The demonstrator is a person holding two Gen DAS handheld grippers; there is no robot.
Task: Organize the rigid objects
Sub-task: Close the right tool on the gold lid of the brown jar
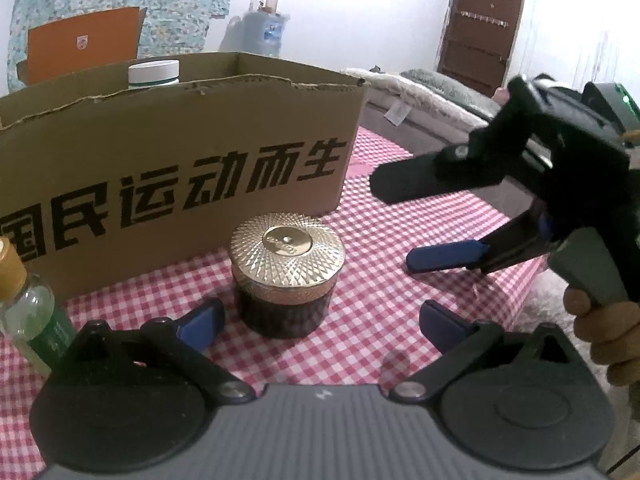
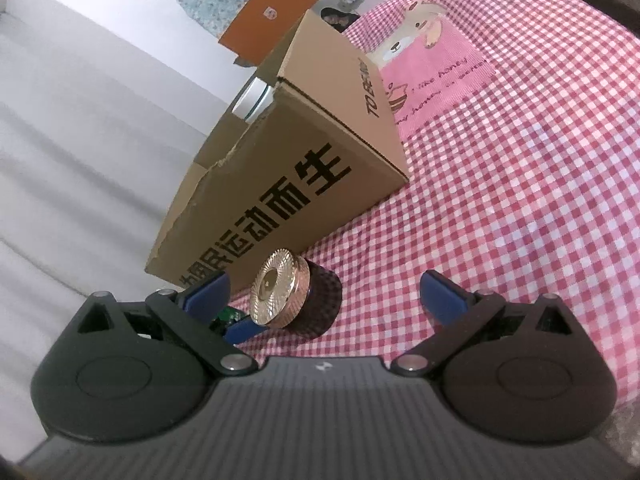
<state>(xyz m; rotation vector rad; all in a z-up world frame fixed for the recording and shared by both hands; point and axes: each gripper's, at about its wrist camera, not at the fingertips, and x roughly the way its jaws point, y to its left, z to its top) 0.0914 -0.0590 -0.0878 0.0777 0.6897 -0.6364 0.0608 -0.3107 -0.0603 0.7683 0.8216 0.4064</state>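
Note:
A dark round jar with a gold patterned lid [image 1: 286, 272] stands on the red-and-white checked cloth [image 1: 372, 320], just in front of the printed cardboard box [image 1: 180, 152]. My left gripper [image 1: 320, 322] is open, its blue pads [image 1: 200, 324] low on either side of the jar and short of it. My right gripper [image 1: 404, 224] comes in from the right, held by a hand [image 1: 604, 328], jaws spread wide with nothing in them. In the right wrist view that right gripper [image 2: 326, 296] is open, with the jar [image 2: 296, 292] just beyond its pads, untouched.
A clear bottle with a gold cap and green label [image 1: 28, 308] stands at the left edge. A white-lidded container [image 1: 154, 74] sits inside the box. Behind are an orange box [image 1: 84, 44], a water jug [image 1: 266, 30] and a brown door [image 1: 480, 28]. The cloth's edge falls away at right.

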